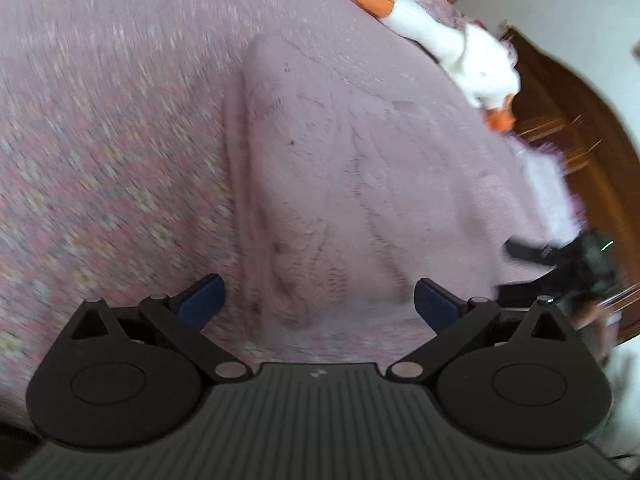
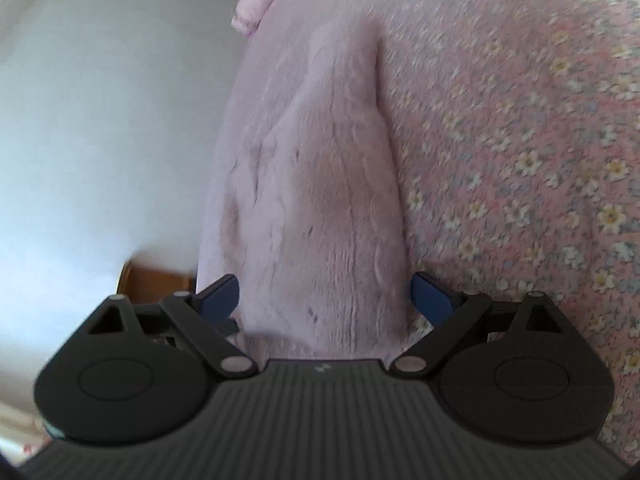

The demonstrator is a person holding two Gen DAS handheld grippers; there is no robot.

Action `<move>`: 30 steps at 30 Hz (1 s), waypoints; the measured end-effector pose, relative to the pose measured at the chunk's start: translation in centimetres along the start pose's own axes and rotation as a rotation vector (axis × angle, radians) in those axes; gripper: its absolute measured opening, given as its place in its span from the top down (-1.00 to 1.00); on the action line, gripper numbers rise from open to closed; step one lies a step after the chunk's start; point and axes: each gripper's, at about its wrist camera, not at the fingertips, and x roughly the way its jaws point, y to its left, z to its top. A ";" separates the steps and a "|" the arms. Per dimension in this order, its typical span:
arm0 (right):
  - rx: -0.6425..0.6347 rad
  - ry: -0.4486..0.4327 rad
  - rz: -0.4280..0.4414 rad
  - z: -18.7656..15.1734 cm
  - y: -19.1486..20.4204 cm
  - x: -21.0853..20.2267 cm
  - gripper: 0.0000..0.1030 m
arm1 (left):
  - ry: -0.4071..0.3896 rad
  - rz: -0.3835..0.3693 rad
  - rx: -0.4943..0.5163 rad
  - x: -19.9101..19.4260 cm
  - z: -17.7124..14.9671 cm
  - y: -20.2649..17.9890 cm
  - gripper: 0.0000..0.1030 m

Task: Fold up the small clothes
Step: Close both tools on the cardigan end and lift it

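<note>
Left wrist view: spread left tongs (image 1: 318, 300) hover over a fuzzy pink garment (image 1: 340, 184) lying flat on the floral bed (image 1: 100, 160), likely so an edge can be picked. Right tongs (image 2: 324, 294), also spread, straddle the garment's near end, gripping nothing.

Black hand-held gripper (image 1: 319, 300), blue pads (image 1: 202, 300)

you see a pale pink fuzzy garment (image 1: 340, 184) on a pink bedspread (image 1: 100, 140) sprinkled with small white and yellow flowers. the plush goose (image 1: 460, 48) is white with orange beak and feet. your gripper fingertips (image 2: 430, 298) are dark blue on black bodies; the headboard (image 1: 576, 128) is brown.
</note>
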 end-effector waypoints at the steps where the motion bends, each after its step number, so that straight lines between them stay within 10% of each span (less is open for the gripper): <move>1: -0.016 0.015 -0.005 0.1 0.2 0.4 -0.87 | 0.010 -0.039 -0.046 0.3 0.5 0.6 -0.99; 9: 0.004 -0.073 0.016 3.1 1.7 4.6 -0.88 | -0.078 -0.130 -0.210 4.2 4.3 1.4 -1.00; 16: 0.036 -0.102 0.105 -2.5 0.0 2.1 -0.48 | -0.154 -0.144 -0.216 2.5 -0.6 0.1 -0.87; 23: 0.098 -0.261 0.073 -4.9 1.5 3.6 -0.53 | -0.269 -0.120 -0.302 3.3 -1.6 -0.6 -0.80; 25: 0.122 -0.273 0.057 -4.7 2.0 4.3 -0.19 | -0.265 -0.093 -0.317 3.6 -1.2 -1.0 -0.59; 27: 0.195 -0.270 0.062 -4.6 2.3 5.1 0.02 | -0.245 -0.041 -0.329 3.7 -1.0 -1.3 0.16; 30: 0.213 -0.279 0.051 -4.3 2.7 4.4 0.15 | -0.266 -0.079 -0.367 2.9 -1.2 -1.2 0.25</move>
